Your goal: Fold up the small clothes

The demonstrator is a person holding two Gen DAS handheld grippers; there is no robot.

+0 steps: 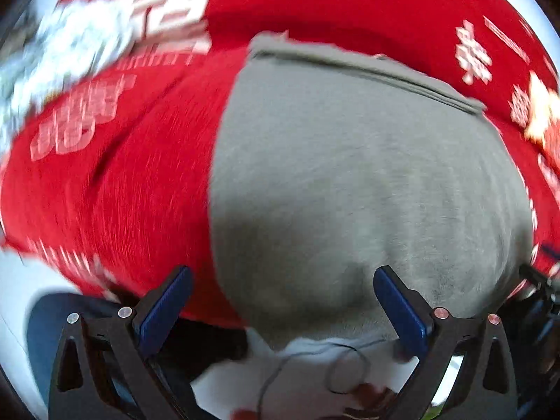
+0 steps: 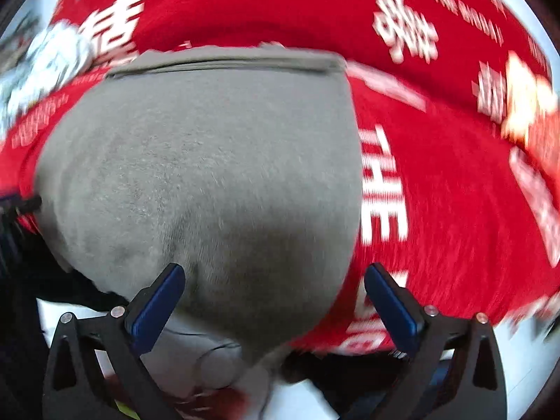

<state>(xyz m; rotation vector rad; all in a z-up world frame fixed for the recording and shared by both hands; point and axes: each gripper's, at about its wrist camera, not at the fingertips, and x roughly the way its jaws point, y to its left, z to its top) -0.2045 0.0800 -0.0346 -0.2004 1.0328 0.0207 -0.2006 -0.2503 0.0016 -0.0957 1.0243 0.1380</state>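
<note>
We see a red cloth (image 1: 140, 189) with white printed lettering covering the work surface, a pale floor (image 2: 525, 360) showing at the frame's edges

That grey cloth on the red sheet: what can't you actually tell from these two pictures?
- What garment the grey cloth is: both views, motion blur, near edge cut off behind the grippers.
- White lettering on the red sheet: mostly smeared; only "THE" reads, right wrist view.
- White patterned heap: left wrist view, blurred at the fisheye rim.
</note>
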